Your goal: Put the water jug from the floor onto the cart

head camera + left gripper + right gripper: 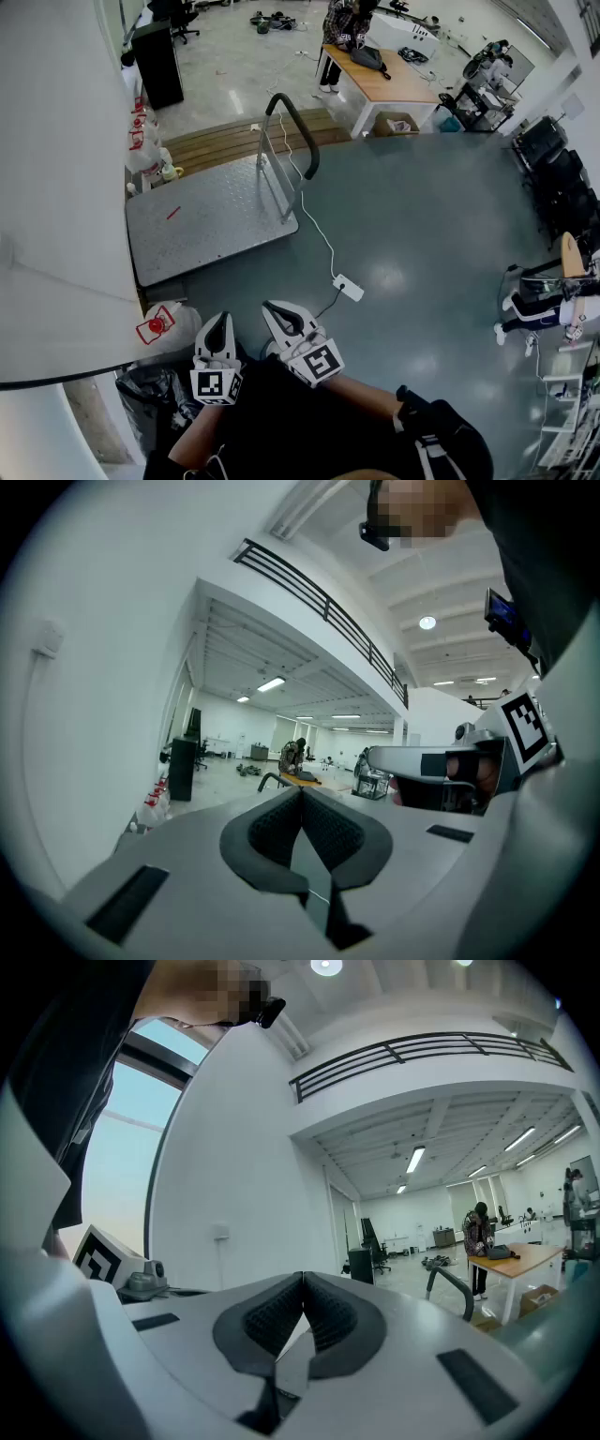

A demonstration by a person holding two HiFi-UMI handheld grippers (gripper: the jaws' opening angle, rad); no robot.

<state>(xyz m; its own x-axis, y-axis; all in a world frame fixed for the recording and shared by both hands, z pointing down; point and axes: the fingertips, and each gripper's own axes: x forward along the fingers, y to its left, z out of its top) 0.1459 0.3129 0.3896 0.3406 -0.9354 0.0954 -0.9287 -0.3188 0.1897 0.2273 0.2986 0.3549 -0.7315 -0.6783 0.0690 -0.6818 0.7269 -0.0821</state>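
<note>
The water jug (170, 324), clear with a red cap and red label, lies on the floor by the white wall, just left of my grippers. The grey flat cart (211, 221) stands beyond it with nothing on its deck, its black handle (296, 128) at the far right end. My left gripper (218, 322) and right gripper (274, 309) are side by side, held level close to my body, both shut and empty. In the left gripper view the pads meet at the left gripper (302, 794). The right gripper view shows the right gripper (302, 1280) with its pads also touching.
A white power strip (348, 287) and its cable lie on the floor right of the cart. More jugs (141, 142) line the wall behind it. A wooden platform (246, 141), a black cabinet (157, 62), and a table (386, 77) with a person stand farther back. A black bag (155, 394) sits at my left.
</note>
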